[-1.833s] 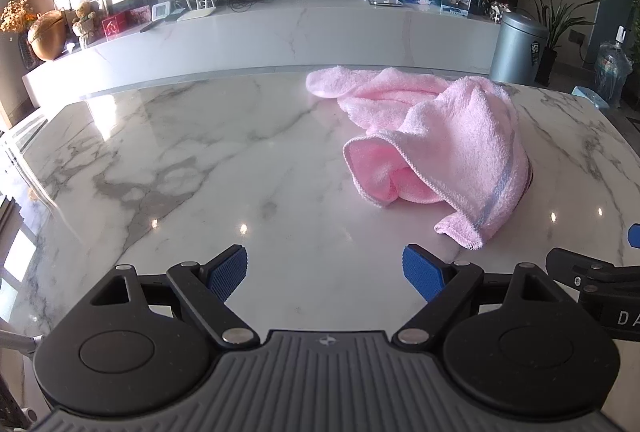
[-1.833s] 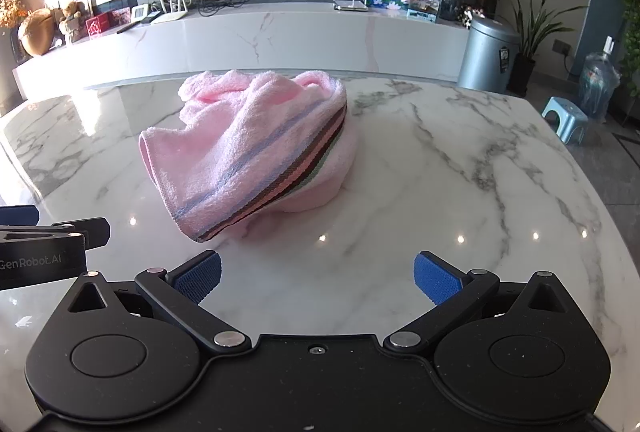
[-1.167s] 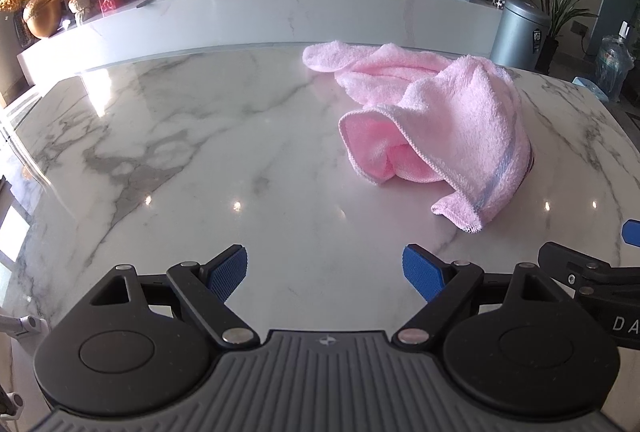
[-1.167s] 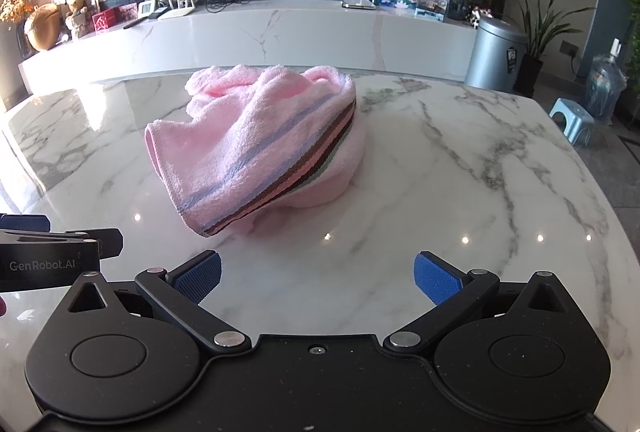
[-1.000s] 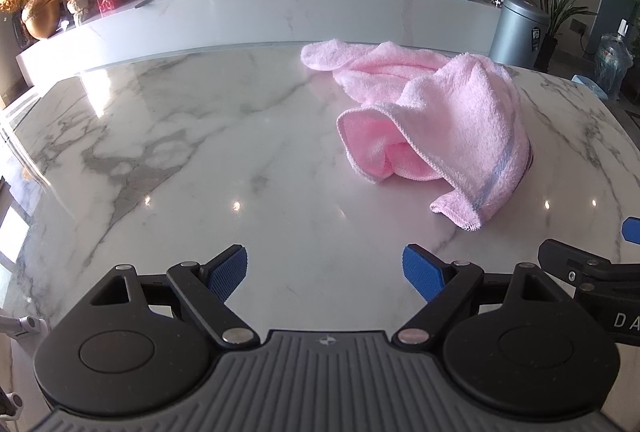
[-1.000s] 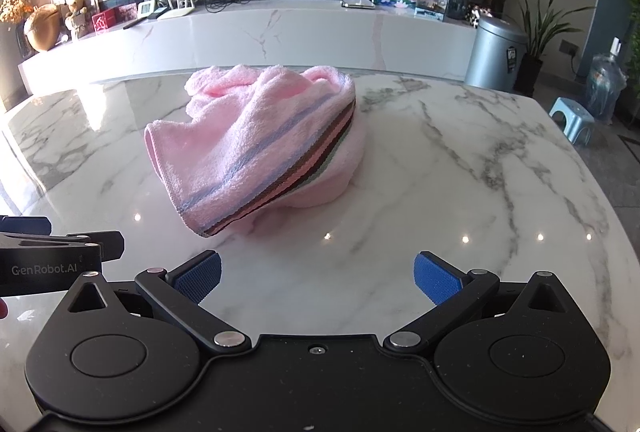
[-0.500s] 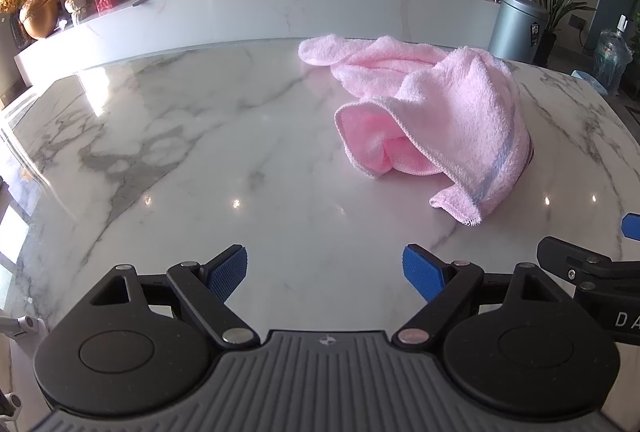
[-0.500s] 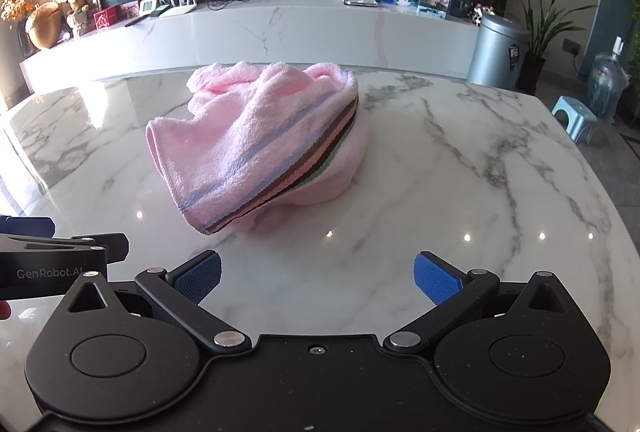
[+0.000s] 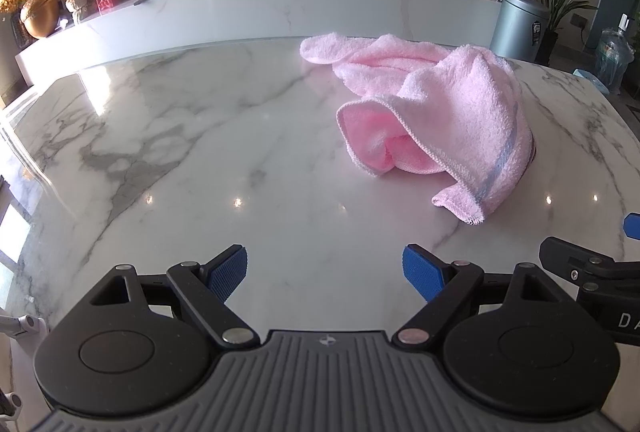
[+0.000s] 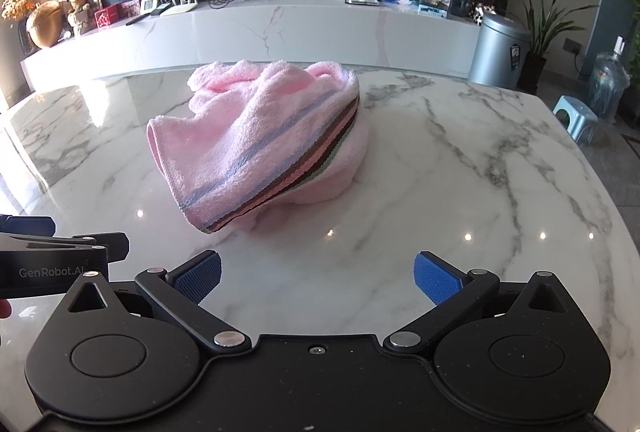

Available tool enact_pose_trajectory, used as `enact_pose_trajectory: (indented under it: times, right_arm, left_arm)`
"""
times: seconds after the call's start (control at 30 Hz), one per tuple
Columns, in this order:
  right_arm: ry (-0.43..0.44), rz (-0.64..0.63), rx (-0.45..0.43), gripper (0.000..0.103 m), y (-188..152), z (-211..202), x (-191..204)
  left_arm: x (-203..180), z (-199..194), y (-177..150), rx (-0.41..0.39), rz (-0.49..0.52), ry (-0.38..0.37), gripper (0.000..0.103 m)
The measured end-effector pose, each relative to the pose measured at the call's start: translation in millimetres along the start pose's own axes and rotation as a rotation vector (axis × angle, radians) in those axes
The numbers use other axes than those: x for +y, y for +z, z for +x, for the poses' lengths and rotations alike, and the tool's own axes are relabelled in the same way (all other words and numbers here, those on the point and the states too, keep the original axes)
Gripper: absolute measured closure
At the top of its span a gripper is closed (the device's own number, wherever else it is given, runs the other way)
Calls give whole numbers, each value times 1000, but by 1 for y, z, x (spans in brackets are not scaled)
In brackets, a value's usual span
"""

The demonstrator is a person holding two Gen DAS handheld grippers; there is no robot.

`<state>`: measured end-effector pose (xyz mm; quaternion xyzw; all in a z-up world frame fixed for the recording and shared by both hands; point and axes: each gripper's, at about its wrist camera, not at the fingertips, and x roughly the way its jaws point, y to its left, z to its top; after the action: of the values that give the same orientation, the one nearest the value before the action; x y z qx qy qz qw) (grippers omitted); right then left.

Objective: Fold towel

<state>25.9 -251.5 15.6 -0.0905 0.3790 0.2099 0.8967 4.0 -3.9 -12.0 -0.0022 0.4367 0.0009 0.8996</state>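
Left gripper (image 9: 325, 272): fingers (image 9: 227, 274) spread wide, blue pads facing each other, nothing between them, touching nothing. Bare marble shows in the gap.

Right gripper (image 10: 318, 274): fingers (image 10: 436, 278) likewise wide apart, empty, clear of the cloth. Its black body shows at the right edge of the left wrist view; the left gripper's body shows at the left edge of the right wrist view.

Towel (image 9: 448, 115): pink, crumpled in a loose heap on the marble counter (image 9: 200, 151), unfolded. Long axis runs diagonally in the left view, from a far tail at upper left down to a near corner at lower right. One hem curls open toward the left gripper. In the right view, the towel (image 10: 260, 143) shows a striped band, blue and brown, slanting from the near left corner up to the far right.

Position: ahead of both grippers, apart from the fingers. Ahead and right of the left gripper; ahead and slightly left of the right gripper. Near corner is closest to the right one.
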Motion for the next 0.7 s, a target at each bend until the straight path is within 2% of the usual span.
enact_pose_trajectory:
  times: [0.7]
  right_arm:
    - [10,-3,7,0,0,1,2]
  left_arm:
    - [1,2,-3,-1,18,-3,18]
